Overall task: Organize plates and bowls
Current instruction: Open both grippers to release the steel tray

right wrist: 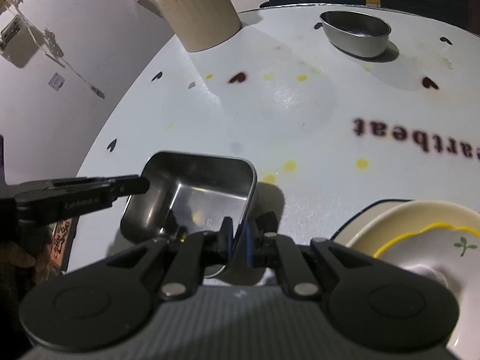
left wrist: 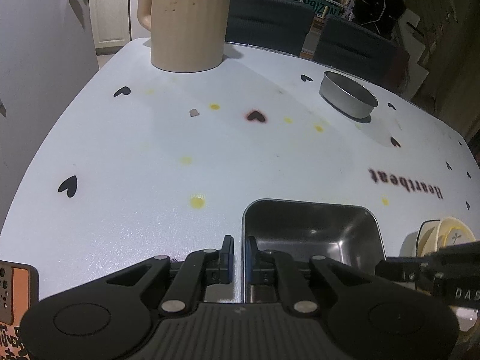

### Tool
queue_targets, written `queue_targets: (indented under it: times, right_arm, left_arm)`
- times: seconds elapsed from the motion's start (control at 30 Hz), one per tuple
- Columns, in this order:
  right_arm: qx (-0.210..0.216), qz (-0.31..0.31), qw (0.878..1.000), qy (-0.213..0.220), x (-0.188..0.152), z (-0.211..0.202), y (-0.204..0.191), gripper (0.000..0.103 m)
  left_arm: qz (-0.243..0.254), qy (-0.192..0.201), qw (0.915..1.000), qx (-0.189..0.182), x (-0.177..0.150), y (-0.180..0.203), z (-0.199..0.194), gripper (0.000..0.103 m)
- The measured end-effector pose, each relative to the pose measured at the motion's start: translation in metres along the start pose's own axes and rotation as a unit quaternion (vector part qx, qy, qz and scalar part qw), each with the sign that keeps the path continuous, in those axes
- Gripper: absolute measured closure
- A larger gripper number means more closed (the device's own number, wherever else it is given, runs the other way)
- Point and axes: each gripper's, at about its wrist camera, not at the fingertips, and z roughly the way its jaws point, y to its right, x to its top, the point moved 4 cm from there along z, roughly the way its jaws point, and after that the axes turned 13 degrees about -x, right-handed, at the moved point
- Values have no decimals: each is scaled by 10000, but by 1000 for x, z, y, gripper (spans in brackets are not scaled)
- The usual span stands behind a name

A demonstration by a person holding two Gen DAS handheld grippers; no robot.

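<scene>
The left gripper point(left wrist: 239, 253) pinched the left wall of the square tin point(left wrist: 312, 234) between nearly closed jaws, while the right gripper point(right wrist: 238, 238) clamped the tin's right wall point(right wrist: 249, 198), so the tin hung tilted just ahead of both, above the table point(left wrist: 150, 150). To the right gripper's right lay the stacked plates point(right wrist: 420, 234); the round tin point(right wrist: 355, 33) stood far ahead, well apart, and the jug point(left wrist: 187, 30) far ahead to the left. Judged best practice: level the tin, move both grippers together, and release only once it rests seated.
</scene>
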Motion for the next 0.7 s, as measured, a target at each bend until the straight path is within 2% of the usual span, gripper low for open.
queue_targets:
  times: [0.33,0.47,0.53,0.7]
  right_arm:
    - [94,50,9999,-60,-1,1,1,92]
    - [129,74,9999,-49,-1,1,2,90]
    - [132,73,9999,-7,-1,-1,3,90]
    - [171,122,9998,72,1,-7,4,87]
  left_arm:
    - [41,-87,9999,82,3,3,1,93]
    - [15,-85,10000,42,4,5,-4,78]
    - [43,-59,10000,33,4,7,-9,76]
    - [99,-22,9999,-21,2,15,-21,62]
